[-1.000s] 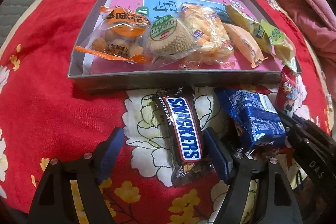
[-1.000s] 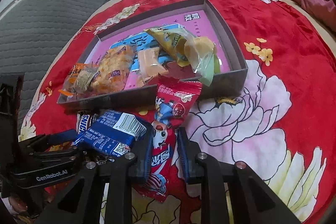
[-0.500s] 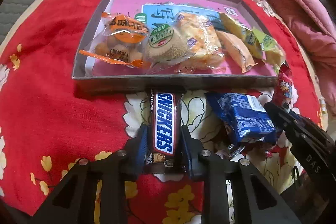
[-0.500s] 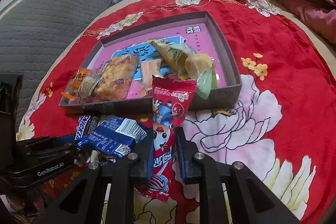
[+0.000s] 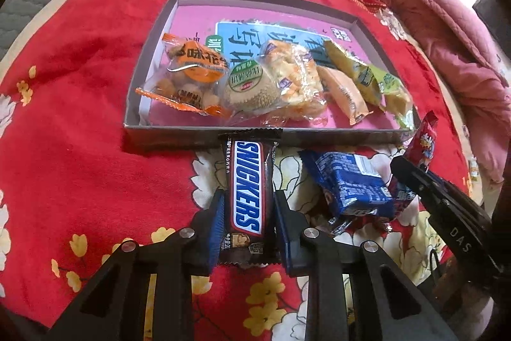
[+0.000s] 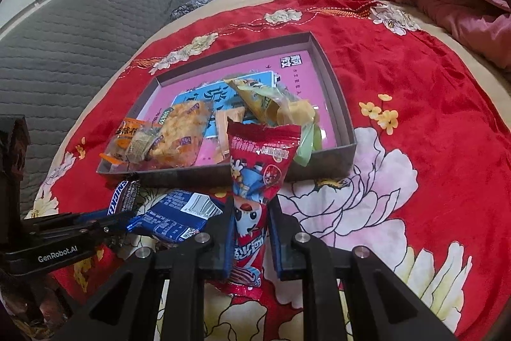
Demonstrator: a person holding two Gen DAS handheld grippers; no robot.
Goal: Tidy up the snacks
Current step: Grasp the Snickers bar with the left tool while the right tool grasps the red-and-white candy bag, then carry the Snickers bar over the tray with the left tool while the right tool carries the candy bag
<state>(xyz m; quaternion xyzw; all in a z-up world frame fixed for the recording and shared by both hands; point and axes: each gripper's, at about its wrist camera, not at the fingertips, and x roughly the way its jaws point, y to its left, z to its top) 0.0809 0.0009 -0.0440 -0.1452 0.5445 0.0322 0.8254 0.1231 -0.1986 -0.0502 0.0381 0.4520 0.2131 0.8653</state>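
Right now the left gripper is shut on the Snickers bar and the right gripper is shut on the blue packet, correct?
Not quite. The left gripper is shut on the Snickers bar, but the right gripper is shut on the red packet, as the right wrist view shows. The blue packet lies free on the blanket.

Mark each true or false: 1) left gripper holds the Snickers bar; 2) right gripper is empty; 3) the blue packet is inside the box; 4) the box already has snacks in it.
1) True: the left gripper is shut on the Snickers bar.
2) False: the right gripper is shut on the red snack packet.
3) False: the blue packet lies on the red blanket, outside the box.
4) True: several wrapped snacks lie in it.
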